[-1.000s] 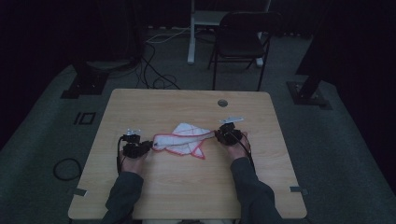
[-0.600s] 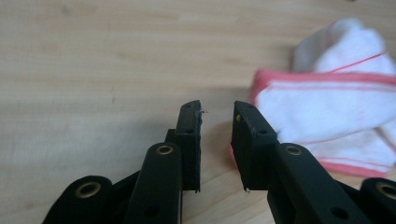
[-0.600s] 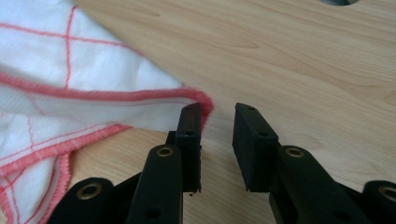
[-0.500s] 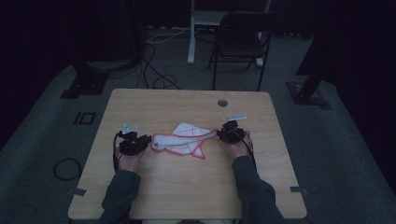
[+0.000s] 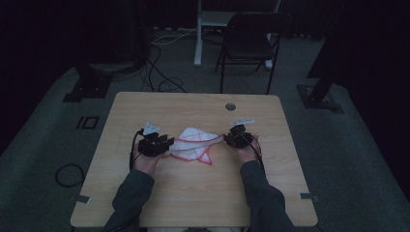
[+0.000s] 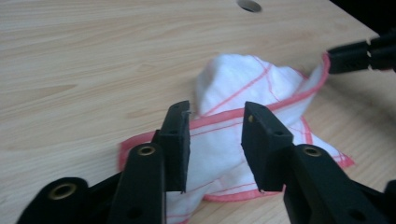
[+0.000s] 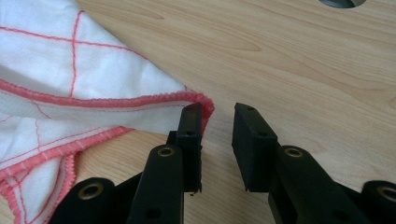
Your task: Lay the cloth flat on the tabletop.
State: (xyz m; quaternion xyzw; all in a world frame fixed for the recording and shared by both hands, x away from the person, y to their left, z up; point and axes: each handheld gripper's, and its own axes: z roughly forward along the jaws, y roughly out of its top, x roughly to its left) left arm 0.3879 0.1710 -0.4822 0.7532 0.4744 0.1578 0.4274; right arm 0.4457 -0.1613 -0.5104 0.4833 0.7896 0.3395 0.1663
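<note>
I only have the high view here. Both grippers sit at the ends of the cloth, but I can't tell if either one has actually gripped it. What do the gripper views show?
Observer: The left gripper is open; the cloth lies in the gap between its jaws, unclamped.
Operator: And the right?
Observer: The right gripper is open too. The cloth's red-hemmed corner sits just beyond its left jaw tip, not between the jaws.
Operator: Is the cloth flat?
Observer: No, in the left gripper view it bunches up into a raised fold.

- Crumpled cloth (image 5: 196, 144) lies mid-desk (image 5: 193, 203), filling the space between both grippers.
- Bare desk lies open toward six o'clock and twelve o'clock of the cloth.
- A cable hole (image 5: 230, 106) sits at one o'clock.
</note>
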